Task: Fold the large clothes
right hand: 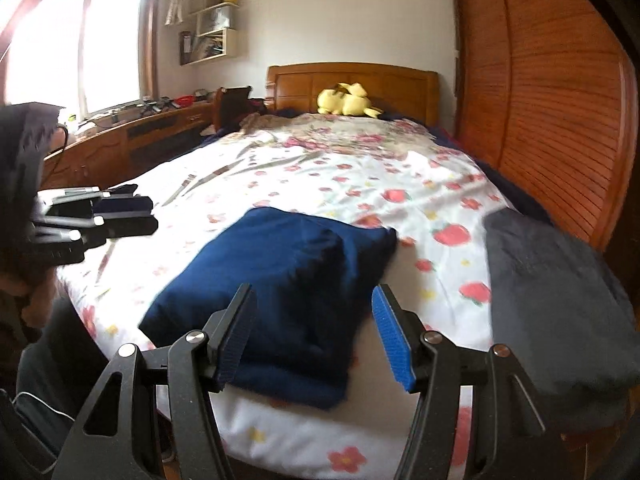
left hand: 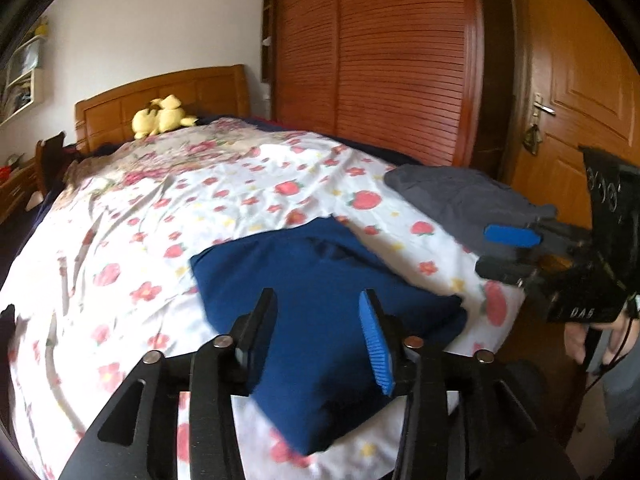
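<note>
A navy blue garment [left hand: 320,280] lies folded into a thick rectangle near the foot of the floral bedsheet [left hand: 160,208]. My left gripper [left hand: 318,324] hovers just over its near edge, open, its pads clear of the cloth. The right wrist view shows the same blue garment [right hand: 280,276] below my right gripper [right hand: 316,332], which is open and empty. A folded dark grey garment [right hand: 552,300] lies on the bed's right corner. Each gripper shows in the other's view: the right gripper [left hand: 504,252] in front of the grey garment [left hand: 460,196], the left gripper [right hand: 128,214] off the bed's left side.
A yellow plush toy [right hand: 348,100] rests against the wooden headboard [right hand: 352,80]. Slatted wardrobe doors [left hand: 380,60] run along the bed's right side, with a wooden door [left hand: 580,92] beside them. A low wooden desk [right hand: 132,136] stands under the window. A person's hand [left hand: 580,340] holds the right gripper.
</note>
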Demonstrator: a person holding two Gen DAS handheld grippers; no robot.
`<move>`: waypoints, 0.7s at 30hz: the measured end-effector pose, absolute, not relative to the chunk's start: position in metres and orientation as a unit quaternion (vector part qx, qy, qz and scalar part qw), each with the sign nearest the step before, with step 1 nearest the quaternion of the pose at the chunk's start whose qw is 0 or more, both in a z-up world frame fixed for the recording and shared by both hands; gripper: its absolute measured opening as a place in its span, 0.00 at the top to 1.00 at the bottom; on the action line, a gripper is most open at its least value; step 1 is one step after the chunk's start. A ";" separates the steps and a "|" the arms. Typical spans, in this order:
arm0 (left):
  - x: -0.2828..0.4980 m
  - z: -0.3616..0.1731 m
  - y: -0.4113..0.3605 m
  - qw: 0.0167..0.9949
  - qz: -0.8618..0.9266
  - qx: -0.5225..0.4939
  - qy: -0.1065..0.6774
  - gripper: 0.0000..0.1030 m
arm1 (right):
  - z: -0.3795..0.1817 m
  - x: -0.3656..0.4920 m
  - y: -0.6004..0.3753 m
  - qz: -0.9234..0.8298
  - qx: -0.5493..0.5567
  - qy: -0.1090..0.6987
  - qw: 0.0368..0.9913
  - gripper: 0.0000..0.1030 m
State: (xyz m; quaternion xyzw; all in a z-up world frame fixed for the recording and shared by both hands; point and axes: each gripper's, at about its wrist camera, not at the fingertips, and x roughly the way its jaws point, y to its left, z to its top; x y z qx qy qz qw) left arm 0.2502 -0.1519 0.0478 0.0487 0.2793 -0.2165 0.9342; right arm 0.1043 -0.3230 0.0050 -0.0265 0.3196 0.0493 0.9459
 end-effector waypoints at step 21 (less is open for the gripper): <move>0.237 0.012 -0.110 0.940 -0.151 0.001 0.307 0.52 | -0.036 0.165 -0.273 0.059 -0.032 0.368 0.927 0.41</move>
